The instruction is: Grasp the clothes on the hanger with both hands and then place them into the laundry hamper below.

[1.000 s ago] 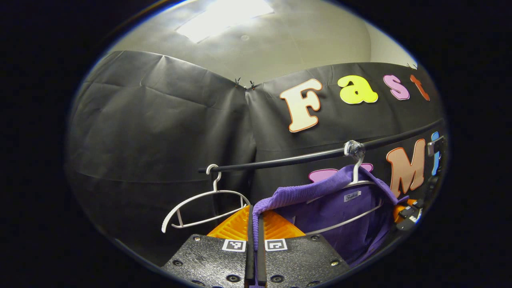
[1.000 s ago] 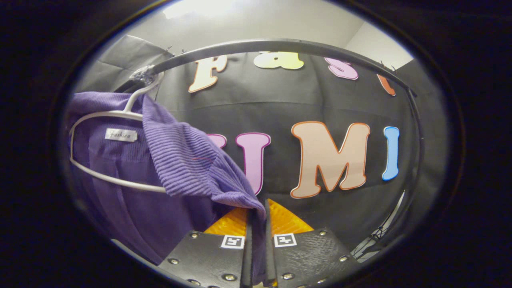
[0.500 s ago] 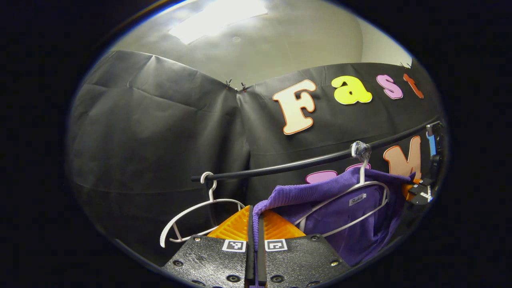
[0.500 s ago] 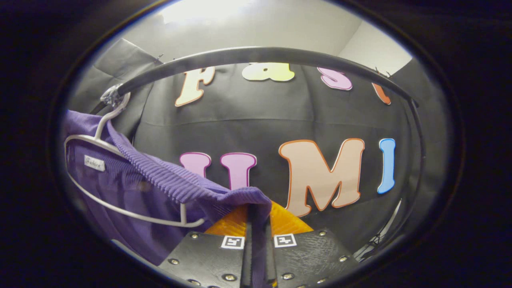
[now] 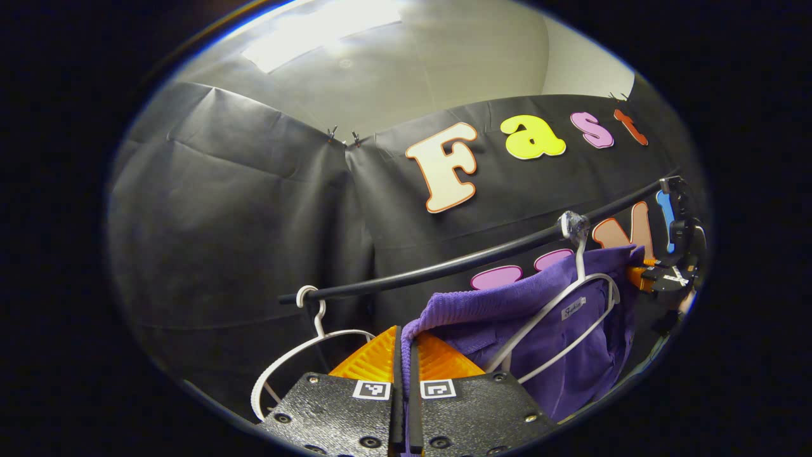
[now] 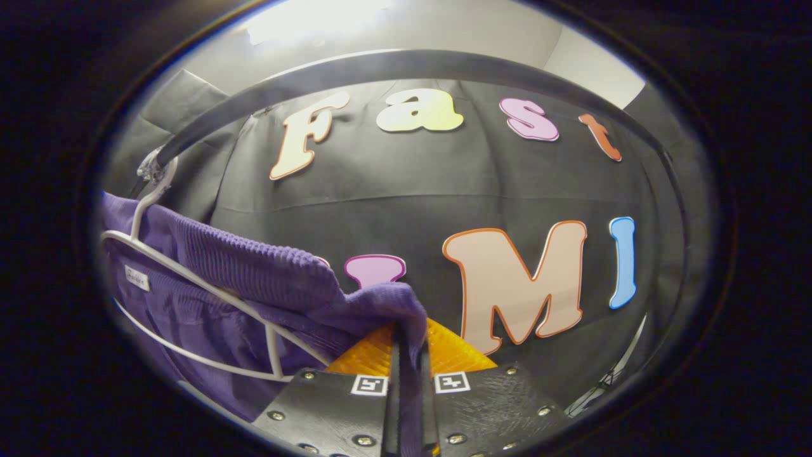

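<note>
A purple knit garment (image 5: 545,330) hangs around a white hanger (image 5: 571,298) hooked on the black rail (image 5: 444,266). My left gripper (image 5: 405,343) is shut on one shoulder of the garment, the cloth pinched between its fingers. In the right gripper view the same purple garment (image 6: 254,279) drapes over the white hanger (image 6: 190,279), and my right gripper (image 6: 409,346) is shut on its other shoulder. The far right gripper (image 5: 666,276) shows at the garment's right end in the left gripper view. The garment is stretched wide and the hanger's arms are laid bare inside it.
A second, bare white hanger (image 5: 298,355) hangs at the rail's left end. The black rail (image 6: 393,66) arcs close overhead in the right gripper view. The booth's black cloth wall stands behind everything.
Both grippers have spread apart and lifted, pulling the purple garment's shoulders outward off the hanger's arms. The hanger has tilted and more of its wire shows.
</note>
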A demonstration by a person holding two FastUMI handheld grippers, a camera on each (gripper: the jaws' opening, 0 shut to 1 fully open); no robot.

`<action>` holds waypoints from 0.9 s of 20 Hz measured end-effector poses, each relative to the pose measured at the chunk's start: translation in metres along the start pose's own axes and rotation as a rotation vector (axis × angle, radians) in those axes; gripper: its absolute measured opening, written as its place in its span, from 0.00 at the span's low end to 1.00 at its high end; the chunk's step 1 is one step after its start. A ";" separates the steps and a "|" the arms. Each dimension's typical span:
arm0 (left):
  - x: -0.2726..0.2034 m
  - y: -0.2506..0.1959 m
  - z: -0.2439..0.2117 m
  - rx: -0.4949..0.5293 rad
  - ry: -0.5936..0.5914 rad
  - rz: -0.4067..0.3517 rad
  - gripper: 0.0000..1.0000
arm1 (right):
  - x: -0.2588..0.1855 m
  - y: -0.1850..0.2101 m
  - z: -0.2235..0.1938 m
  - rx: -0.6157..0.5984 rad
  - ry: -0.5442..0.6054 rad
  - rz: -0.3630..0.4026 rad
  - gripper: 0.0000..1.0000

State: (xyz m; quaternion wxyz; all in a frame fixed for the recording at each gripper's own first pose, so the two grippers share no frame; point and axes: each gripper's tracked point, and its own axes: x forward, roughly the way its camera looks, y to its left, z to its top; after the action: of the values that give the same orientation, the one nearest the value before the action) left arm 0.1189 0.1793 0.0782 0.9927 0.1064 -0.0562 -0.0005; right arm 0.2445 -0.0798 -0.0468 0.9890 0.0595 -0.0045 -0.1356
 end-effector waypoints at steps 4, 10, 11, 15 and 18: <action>0.009 0.003 -0.013 0.021 0.011 -0.036 0.03 | 0.003 0.005 -0.013 -0.016 0.027 0.024 0.12; 0.012 -0.007 -0.058 -0.041 0.104 -0.053 0.03 | 0.001 0.016 -0.046 -0.055 0.103 0.071 0.12; 0.011 -0.012 -0.065 -0.043 0.117 -0.058 0.03 | 0.002 0.017 -0.055 -0.073 0.121 0.075 0.12; 0.001 -0.014 -0.080 -0.043 0.137 -0.050 0.03 | -0.008 0.019 -0.076 -0.092 0.148 0.075 0.13; -0.008 -0.007 -0.094 -0.093 0.163 -0.025 0.03 | -0.015 0.020 -0.082 -0.115 0.157 0.085 0.13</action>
State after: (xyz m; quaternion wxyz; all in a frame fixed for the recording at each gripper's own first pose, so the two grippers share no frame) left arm 0.1211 0.1929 -0.0159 0.9978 0.0605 0.0262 -0.0069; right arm 0.2375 -0.0470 -0.1252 0.9929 0.0129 0.0784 -0.0885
